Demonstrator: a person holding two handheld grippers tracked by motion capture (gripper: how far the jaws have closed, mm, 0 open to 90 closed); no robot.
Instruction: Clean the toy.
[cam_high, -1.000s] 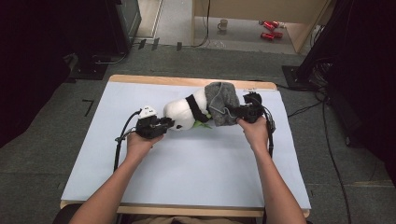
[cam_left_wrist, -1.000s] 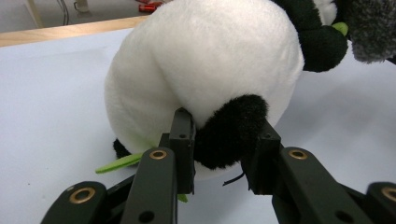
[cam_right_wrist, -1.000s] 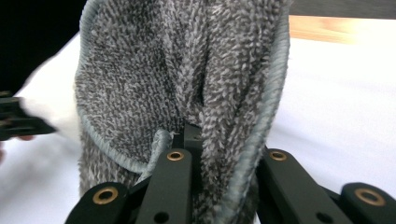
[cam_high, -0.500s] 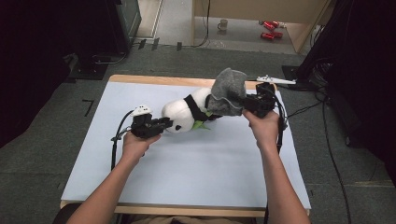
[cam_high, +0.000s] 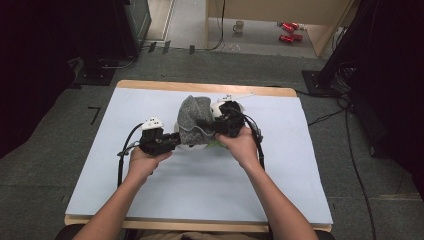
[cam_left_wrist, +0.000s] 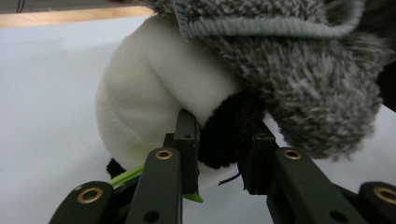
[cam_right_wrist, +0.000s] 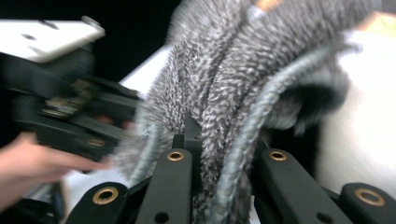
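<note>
A black-and-white panda plush (cam_left_wrist: 149, 93) lies mid-table on the pale blue mat (cam_high: 300, 150). A grey fuzzy cloth (cam_high: 192, 117) is draped over it, hiding most of it in the high view. My left gripper (cam_high: 172, 141) is at the plush's left side. In the left gripper view this gripper (cam_left_wrist: 219, 149) is shut on a black part of the plush, under the cloth (cam_left_wrist: 299, 84). My right gripper (cam_high: 212, 127) is at the cloth's right side. In the right gripper view it (cam_right_wrist: 219, 154) is shut on a fold of the cloth (cam_right_wrist: 224, 70) beside the white plush (cam_right_wrist: 359, 107).
The wooden table edge (cam_high: 200, 86) runs behind the mat. Cables (cam_high: 125, 145) trail from both grippers. A green bit (cam_high: 215, 145) pokes out under the plush. On the floor beyond stand a cup (cam_high: 239, 25) and red items (cam_high: 287, 31).
My right gripper has carried the grey cloth up and leftward, from the plush's right end to lying over it. The left gripper has stayed holding the plush.
</note>
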